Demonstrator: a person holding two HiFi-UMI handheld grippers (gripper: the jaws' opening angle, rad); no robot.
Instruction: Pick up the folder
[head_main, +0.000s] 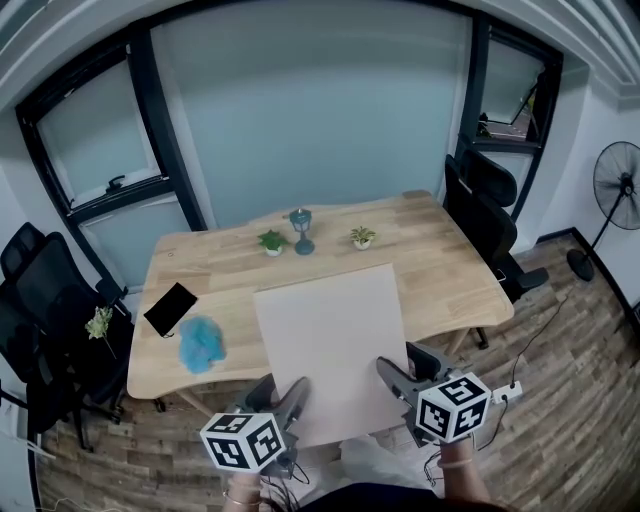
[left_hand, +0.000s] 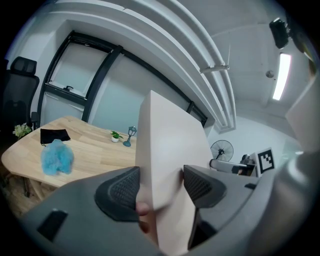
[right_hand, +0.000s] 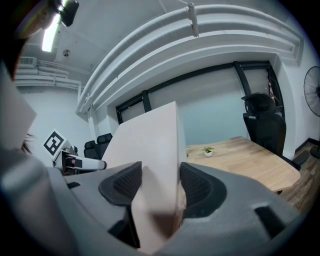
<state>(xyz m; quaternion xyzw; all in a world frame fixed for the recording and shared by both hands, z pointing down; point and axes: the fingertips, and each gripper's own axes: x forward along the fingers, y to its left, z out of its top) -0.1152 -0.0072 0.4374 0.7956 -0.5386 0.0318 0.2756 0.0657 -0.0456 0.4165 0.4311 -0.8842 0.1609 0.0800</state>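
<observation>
The folder (head_main: 330, 340) is a plain beige sheet-like cover, held over the near half of the wooden table (head_main: 440, 250) and reaching past its front edge. My left gripper (head_main: 288, 398) grips its near left corner, and my right gripper (head_main: 397, 378) grips its near right corner. In the left gripper view the folder (left_hand: 170, 145) rises between the dark pads of the left gripper (left_hand: 160, 187), which press on it. In the right gripper view the folder (right_hand: 150, 140) stands the same way in the right gripper (right_hand: 160, 185).
On the table's left lie a black flat object (head_main: 171, 308) and a blue fluffy thing (head_main: 201, 344). At the far edge stand two small potted plants (head_main: 271, 242) and a blue lantern (head_main: 301, 231). Black chairs (head_main: 490, 220) flank the table; a fan (head_main: 620, 190) stands at the right.
</observation>
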